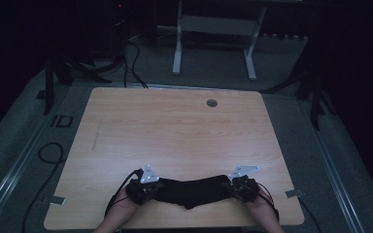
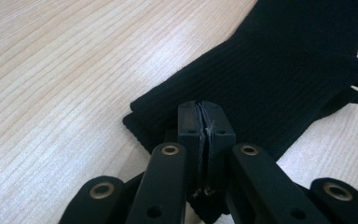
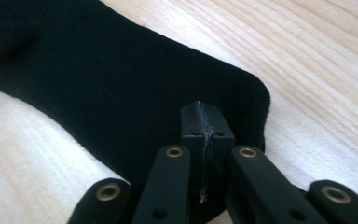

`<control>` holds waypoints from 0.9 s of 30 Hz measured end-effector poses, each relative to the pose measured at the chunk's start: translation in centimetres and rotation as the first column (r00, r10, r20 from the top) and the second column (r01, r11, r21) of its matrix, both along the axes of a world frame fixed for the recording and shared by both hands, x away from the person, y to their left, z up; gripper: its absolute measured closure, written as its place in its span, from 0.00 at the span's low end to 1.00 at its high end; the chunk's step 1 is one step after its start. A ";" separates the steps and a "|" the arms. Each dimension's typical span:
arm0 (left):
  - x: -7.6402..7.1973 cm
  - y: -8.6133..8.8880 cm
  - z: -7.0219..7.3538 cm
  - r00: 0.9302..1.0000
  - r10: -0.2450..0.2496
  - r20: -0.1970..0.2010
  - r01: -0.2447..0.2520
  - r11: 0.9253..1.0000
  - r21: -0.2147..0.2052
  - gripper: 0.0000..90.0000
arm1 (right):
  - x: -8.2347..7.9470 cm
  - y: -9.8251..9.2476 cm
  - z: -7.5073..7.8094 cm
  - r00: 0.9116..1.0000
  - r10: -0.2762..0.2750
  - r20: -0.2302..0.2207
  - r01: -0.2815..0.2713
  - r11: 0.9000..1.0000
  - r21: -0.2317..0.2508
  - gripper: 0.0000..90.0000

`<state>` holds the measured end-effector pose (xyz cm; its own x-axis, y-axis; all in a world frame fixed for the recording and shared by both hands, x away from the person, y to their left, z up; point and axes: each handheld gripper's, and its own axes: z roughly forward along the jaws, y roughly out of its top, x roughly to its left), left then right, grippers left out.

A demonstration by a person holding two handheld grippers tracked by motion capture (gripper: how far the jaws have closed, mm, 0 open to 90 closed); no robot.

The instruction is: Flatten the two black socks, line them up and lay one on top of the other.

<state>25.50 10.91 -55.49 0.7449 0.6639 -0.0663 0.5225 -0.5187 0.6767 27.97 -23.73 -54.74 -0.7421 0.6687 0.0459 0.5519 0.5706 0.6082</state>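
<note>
1. left gripper (image 1: pixel 148 187) sits near the front edge of the table, jaws pressed together on the ribbed cuff end of a black sock (image 1: pixel 190 191). in the left gripper view the pads (image 2: pixel 214 123) meet with the fabric's edge pinched between them.
2. right gripper (image 1: pixel 238 185) is the same deal at the other end, clamped onto the rounded toe end, pads (image 3: pixel 216 126) closed tight over the cloth.
3. the sock is stretched between the two grippers, lying along the near edge of the table, sagging a bit toward the person in the middle.
4. a hand (image 1: pixel 122 206) behind each gripper, forearms coming in from the bottom, cables trailing off the grippers.
5. table (image 1: pixel 175 131) is light wood grain laminate with rounded corners, a round grey grommet (image 1: pixel 211 103) near the far edge, and a faint dark scuff on the left side.
6. room is really dim. grey carpet-like floor (image 1: pixel 24 141) around the table, black cables (image 1: pixel 131 63) snaking at the back left, a white frame (image 1: pixel 213 43) standing behind, dark stands at both sides.
</note>
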 end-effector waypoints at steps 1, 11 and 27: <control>0.1 0.1 -0.1 1.000 0.000 0.005 0.000 1.000 -0.003 0.97 | 0.1 0.0 0.0 1.000 -0.004 0.005 0.004 1.000 -0.004 0.99; 2.9 0.4 -0.3 1.000 0.016 0.025 -0.016 1.000 -0.019 0.97 | 3.1 0.7 -0.2 0.998 -0.040 0.045 0.041 0.999 -0.018 0.99; 8.1 0.4 -0.4 0.997 0.035 0.067 -0.035 0.999 -0.004 0.97 | 8.2 1.4 -0.2 0.994 -0.091 0.057 0.092 0.995 -0.023 0.99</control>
